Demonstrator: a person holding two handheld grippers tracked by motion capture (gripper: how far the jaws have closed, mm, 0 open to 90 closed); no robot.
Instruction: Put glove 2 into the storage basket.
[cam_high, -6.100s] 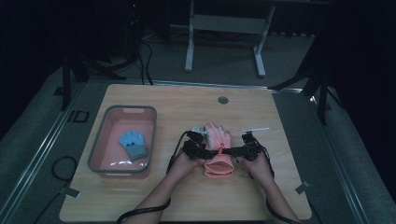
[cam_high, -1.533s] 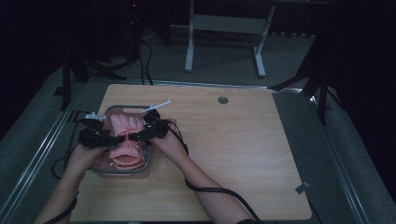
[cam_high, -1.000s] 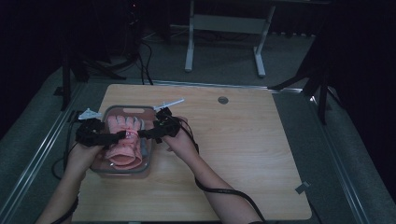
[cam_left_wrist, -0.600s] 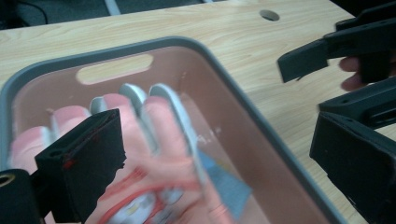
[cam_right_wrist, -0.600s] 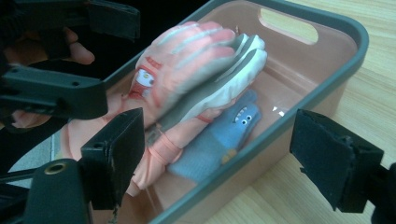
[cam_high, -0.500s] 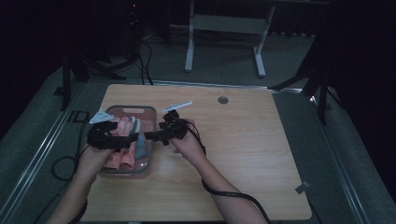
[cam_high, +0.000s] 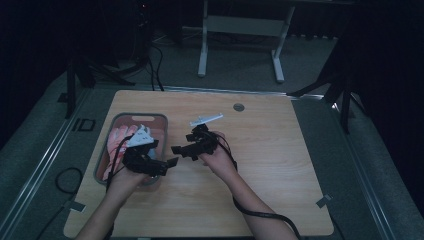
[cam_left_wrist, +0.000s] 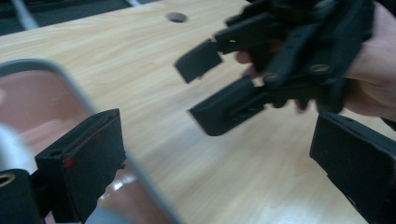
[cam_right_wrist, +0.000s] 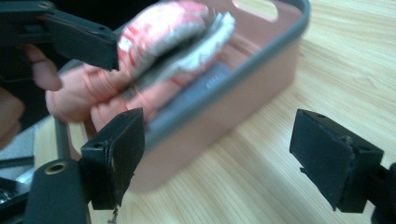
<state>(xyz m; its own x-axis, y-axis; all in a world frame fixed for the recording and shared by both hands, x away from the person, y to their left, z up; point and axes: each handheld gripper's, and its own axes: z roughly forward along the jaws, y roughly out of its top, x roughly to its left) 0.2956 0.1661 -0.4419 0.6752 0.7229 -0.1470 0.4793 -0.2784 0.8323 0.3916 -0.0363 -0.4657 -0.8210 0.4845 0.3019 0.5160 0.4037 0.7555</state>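
A pink tray with a grey rim (cam_high: 160, 118) sits at the table's left. In it lies a pink glove (cam_high: 118, 144), bunched up with red stripes and a pale lining (cam_right_wrist: 173, 37) in the right gripper view. My left gripper (cam_high: 166, 167) hovers open at the tray's near right corner, with nothing between its jaws (cam_left_wrist: 219, 182). My right gripper (cam_high: 182, 151) is open and empty just right of the tray, pointing at its side wall (cam_right_wrist: 224, 158). The two grippers face each other closely, and the right one (cam_left_wrist: 219, 88) appears ahead in the left gripper view.
The wooden table (cam_high: 280, 165) stretches bare to the right of both hands. A small round hole (cam_high: 238, 107) sits near its far edge. Cables trail from the grippers toward the near edge. Dark floor and a metal frame lie beyond.
Both grippers carried the pink glove from the table's middle into the tray, let it go and opened. They have since pulled back to the right of the tray.
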